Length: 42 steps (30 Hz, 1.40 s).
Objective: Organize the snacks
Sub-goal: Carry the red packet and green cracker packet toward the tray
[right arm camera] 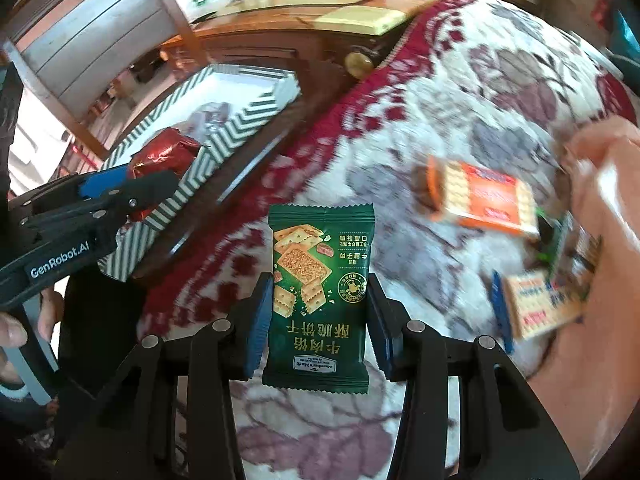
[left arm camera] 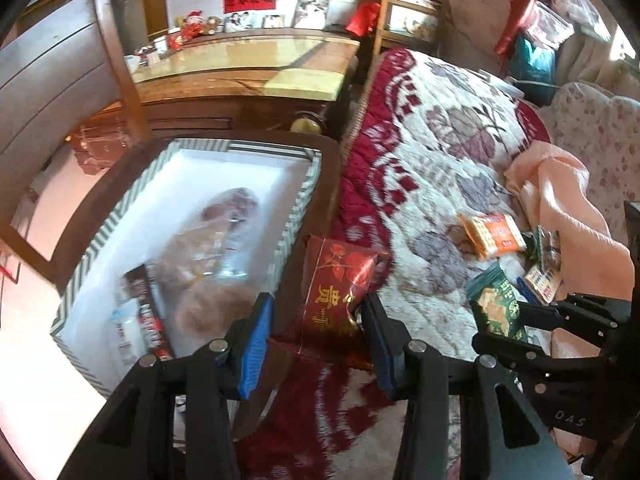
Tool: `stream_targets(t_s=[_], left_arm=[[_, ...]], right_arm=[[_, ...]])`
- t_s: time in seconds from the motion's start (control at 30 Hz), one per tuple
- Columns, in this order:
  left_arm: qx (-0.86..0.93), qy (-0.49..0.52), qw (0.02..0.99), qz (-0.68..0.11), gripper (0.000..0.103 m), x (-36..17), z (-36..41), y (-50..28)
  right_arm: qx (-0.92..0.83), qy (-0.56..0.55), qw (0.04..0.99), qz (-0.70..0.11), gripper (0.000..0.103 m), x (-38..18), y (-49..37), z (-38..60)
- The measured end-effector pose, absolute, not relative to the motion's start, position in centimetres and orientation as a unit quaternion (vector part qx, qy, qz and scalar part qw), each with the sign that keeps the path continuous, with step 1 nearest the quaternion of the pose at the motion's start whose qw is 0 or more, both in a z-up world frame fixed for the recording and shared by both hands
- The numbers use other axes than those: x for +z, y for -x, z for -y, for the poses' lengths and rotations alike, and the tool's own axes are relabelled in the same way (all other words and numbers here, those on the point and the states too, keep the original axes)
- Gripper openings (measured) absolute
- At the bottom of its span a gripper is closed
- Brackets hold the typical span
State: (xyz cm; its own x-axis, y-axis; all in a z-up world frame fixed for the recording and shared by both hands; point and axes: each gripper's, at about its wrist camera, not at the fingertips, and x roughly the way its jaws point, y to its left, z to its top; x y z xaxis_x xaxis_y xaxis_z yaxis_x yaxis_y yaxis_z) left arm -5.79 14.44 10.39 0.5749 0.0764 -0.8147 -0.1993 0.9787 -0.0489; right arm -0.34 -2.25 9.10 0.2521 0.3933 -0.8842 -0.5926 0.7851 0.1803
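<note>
At the left of the left wrist view sits your striped box [left arm camera: 298,204], already holding a clear bag of snacks [left arm camera: 216,256] and a dark bar [left arm camera: 146,312] — so part of the sorting looks done. Just right of it, your left gripper [left arm camera: 316,316] pinches a red packet [left arm camera: 340,284] near the box's rim, not yet inside. Further right, your right gripper [right arm camera: 320,312] is clamped on a green cracker packet [right arm camera: 320,296], held above the quilt [right arm camera: 460,92]. At the right edge, an orange packet [right arm camera: 484,200] and a few others lie on the bed — those remain, I'd judge.
</note>
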Motion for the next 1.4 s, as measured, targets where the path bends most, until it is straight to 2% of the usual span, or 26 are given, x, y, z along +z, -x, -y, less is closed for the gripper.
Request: stream_targets(t_s=[0.8,1.4], left_arm=[[0.17,0.122,0.867,-0.452,0.048,9.2,-23.8,8.9],[0.196,0.151,0.849,-0.467,0.048,7.0,-27.3,9.3]], right_arm=[[0.387,0.152,0.752,-0.512,0.043,10.3,0.3,-8.9],[0.423,0.175,0.73,-0.507,0.043,10.9,-2.2,-18.1]])
